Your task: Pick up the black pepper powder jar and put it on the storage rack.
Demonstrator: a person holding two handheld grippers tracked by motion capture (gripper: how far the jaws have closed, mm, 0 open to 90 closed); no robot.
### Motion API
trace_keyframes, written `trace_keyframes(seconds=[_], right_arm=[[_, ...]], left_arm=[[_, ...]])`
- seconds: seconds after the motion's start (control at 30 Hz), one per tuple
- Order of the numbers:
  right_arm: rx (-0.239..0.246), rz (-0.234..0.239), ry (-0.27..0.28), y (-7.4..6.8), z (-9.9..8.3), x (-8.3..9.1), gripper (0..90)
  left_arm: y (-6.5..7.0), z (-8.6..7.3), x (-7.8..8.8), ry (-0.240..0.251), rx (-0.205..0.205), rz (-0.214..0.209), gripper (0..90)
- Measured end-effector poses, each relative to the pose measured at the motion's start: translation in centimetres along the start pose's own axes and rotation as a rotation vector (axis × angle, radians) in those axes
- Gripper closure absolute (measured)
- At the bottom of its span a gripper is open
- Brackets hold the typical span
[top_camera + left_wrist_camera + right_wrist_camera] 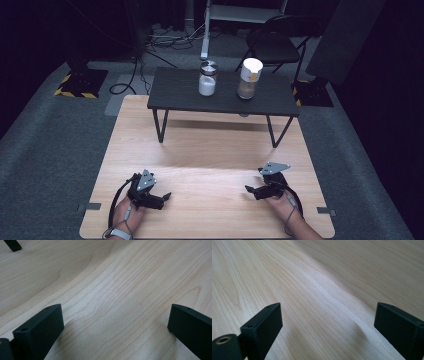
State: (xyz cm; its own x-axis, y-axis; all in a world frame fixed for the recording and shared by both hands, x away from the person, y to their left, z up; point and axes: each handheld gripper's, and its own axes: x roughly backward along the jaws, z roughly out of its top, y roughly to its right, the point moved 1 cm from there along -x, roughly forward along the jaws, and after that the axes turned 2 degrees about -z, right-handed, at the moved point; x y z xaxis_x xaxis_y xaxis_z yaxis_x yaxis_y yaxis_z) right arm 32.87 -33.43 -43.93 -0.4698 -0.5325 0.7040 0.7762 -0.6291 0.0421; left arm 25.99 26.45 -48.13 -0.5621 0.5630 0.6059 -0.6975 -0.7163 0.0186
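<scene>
From the high view, both hands rest low at the near edge of the wooden counter [210, 150]. The left gripper [165, 196] and the right gripper [249, 189] point inward at each other, holding nothing. Two jars stand upright on the small dark shelf [175, 95] at the far side: a salt jar [207, 78] on the left and a white-lidded jar [249, 78] on the right, well apart from either gripper. The left hand lies nearer the salt jar, the right nearer the other.

In the left gripper view, its jaws stand spread over bare wood.

In the right gripper view, the jaws are likewise spread, nothing between them.
</scene>
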Motion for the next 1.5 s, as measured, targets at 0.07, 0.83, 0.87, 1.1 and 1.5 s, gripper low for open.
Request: trace_keyframes(seconds=[0.07, 0.83, 0.87, 1.1, 1.5], right_arm=[[0.001, 0.003, -0.008, 0.0, -0.1, -0.3, 7.1], [0.003, 0.019, 0.07, 0.2, -2.1, -1.8, 0.0], [0.003, 0.019, 0.071, 0.2, -2.1, -1.8, 0.0], [0.002, 0.019, 0.072, 0.2, -2.1, -1.8, 0.0], [0.002, 0.019, 0.073, 0.2, -2.1, -1.9, 0.0]], left_arm=[[0.0, 0.0, 0.0, 0.0, -0.002, 0.0, 0.0], [0.0, 0.0, 0.0, 0.0, 0.0, -0.001, 0.0], [0.0, 0.0, 0.0, 0.0, 0.0, -0.001, 0.0], [-0.1, 0.0, 0.0, -0.001, -0.003, -0.002, 0.0], [-0.1, 0.0, 0.0, -0.001, -0.003, -0.002, 0.0]])
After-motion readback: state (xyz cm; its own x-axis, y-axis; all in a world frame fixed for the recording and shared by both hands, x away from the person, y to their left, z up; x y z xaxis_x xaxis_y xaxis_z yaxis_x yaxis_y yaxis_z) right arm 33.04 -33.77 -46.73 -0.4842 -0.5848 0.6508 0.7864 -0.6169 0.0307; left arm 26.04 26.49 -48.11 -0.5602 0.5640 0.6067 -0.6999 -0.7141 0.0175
